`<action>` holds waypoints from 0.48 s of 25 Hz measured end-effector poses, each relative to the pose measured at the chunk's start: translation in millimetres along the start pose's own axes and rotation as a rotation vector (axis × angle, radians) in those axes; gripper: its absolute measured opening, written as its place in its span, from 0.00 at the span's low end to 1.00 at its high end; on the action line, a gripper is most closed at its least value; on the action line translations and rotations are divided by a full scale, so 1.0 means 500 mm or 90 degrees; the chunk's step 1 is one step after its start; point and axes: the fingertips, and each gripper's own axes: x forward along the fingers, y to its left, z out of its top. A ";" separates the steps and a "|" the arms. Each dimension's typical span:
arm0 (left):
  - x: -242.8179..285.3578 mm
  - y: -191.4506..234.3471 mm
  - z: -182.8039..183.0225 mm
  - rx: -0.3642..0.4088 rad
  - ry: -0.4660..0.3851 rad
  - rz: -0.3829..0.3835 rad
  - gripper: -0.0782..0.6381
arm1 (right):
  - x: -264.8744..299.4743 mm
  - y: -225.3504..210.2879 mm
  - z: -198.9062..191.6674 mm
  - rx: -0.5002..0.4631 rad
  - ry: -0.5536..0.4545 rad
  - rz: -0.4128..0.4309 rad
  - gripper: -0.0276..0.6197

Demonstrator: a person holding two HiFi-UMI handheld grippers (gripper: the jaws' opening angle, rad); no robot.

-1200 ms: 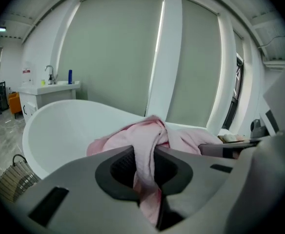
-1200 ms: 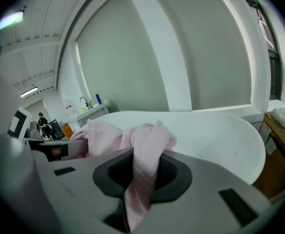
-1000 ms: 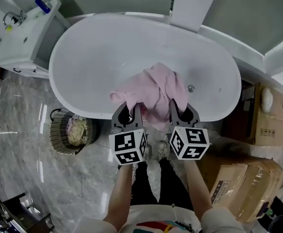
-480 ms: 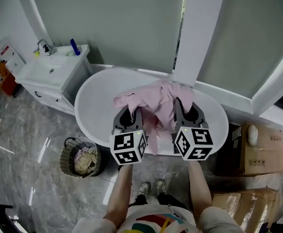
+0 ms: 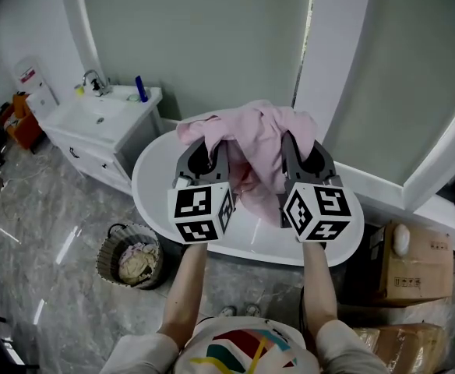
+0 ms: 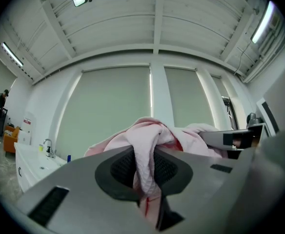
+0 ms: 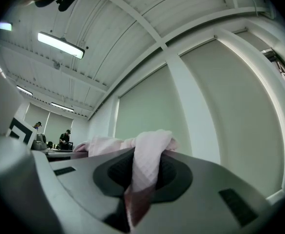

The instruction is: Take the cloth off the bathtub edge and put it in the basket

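In the head view, the left gripper [image 5: 205, 153] and the right gripper [image 5: 306, 151] held the pink cloth [image 5: 252, 140] bunched between them. It was raised over the white bathtub [image 5: 156, 184], and the wicker basket [image 5: 131, 254] stood on the floor by the tub's left end, well apart from the cloth. In the left gripper view, the fingers [image 6: 84, 179] stood narrow, pinched on a fold of cloth running down between them. In the right gripper view, the fingers [image 7: 196, 189] were likewise narrow, clamped on another fold.
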 end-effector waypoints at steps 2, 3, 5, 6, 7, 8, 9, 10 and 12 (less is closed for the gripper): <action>-0.006 0.002 0.004 0.003 -0.002 0.005 0.20 | -0.003 0.005 0.004 -0.001 -0.003 0.007 0.16; -0.008 0.004 0.004 0.004 0.000 0.008 0.20 | -0.002 0.007 0.003 0.000 -0.002 0.011 0.16; -0.011 0.007 -0.001 0.002 0.005 0.015 0.20 | 0.000 0.009 -0.001 0.006 0.001 0.021 0.16; -0.013 0.007 -0.005 -0.002 0.008 0.018 0.20 | 0.000 0.010 -0.005 0.010 0.004 0.027 0.16; -0.015 0.005 -0.009 -0.006 0.010 0.019 0.20 | -0.001 0.010 -0.009 0.013 0.007 0.033 0.16; -0.017 0.002 -0.014 -0.009 0.013 0.020 0.20 | -0.003 0.008 -0.012 0.017 0.009 0.038 0.16; -0.018 -0.001 -0.017 -0.009 0.015 0.022 0.20 | -0.005 0.007 -0.016 0.020 0.011 0.042 0.16; -0.020 -0.003 -0.021 -0.006 0.018 0.026 0.20 | -0.005 0.006 -0.019 0.023 0.012 0.047 0.16; -0.025 -0.005 -0.028 -0.002 0.024 0.037 0.20 | -0.004 0.006 -0.029 0.031 0.017 0.062 0.16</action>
